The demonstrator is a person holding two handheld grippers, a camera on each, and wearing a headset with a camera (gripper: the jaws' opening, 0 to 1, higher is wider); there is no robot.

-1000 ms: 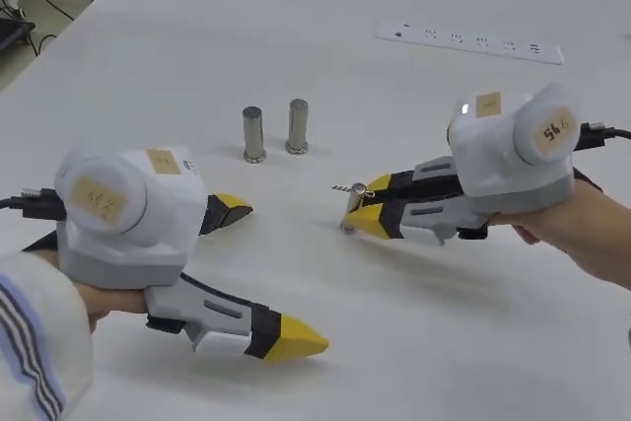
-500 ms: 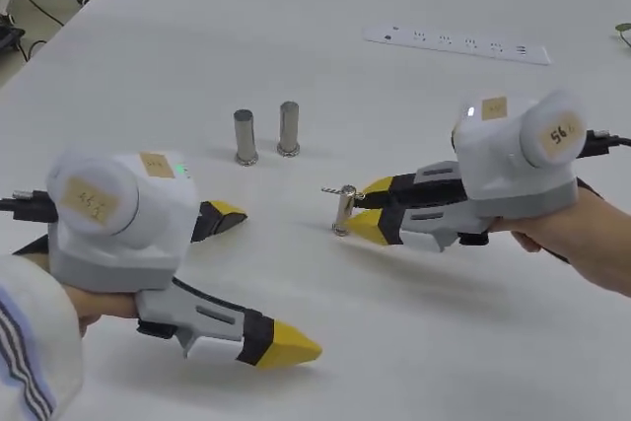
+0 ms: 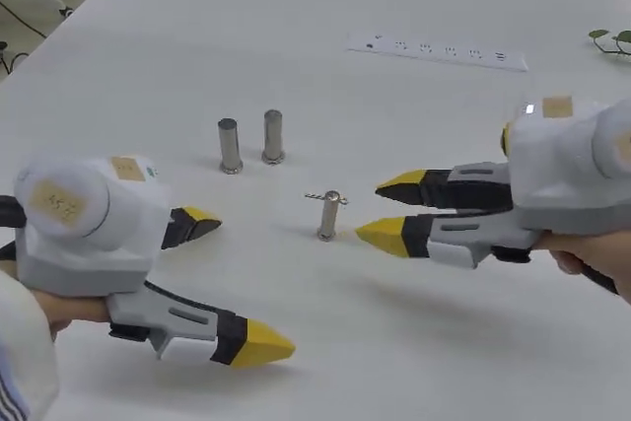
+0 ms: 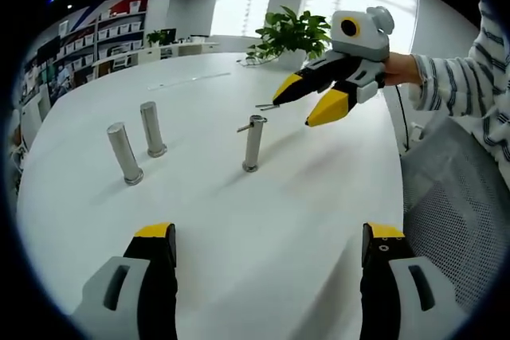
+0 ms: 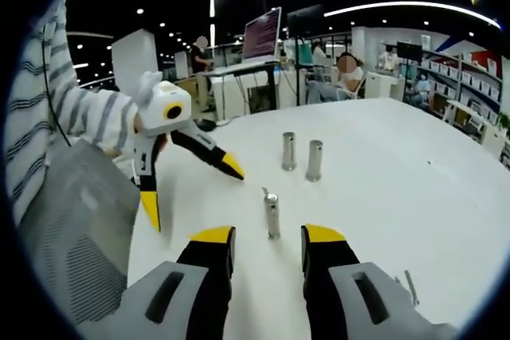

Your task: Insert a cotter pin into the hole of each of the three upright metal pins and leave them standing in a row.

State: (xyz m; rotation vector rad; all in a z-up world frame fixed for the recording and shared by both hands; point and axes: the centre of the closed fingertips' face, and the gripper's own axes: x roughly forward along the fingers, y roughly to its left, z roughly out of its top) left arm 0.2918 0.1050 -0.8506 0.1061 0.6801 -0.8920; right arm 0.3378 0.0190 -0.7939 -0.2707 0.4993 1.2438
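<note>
Three metal pins [image 3: 273, 136] upright on tabletop [image 3: 296, 46]; nearest pin [image 3: 328, 215] carries cotter pin [image 3: 317, 196].
My right claw [image 3: 371, 210] open, empty, just right of it; left claw [image 3: 254, 283] wide open, empty.

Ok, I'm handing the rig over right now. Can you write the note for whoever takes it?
Left gripper: open, holding nothing, off to the side.
Right gripper: open, holding nothing, jaws pointing at the near metal pin without touching it.
Near metal pin: upright, with a cotter pin through its top hole. That one is done.
Back-left metal pin and back-right metal pin: upright, side by side, no cotter pins seen in them.
Left to do: pin those two, then set all three in a row.
</note>
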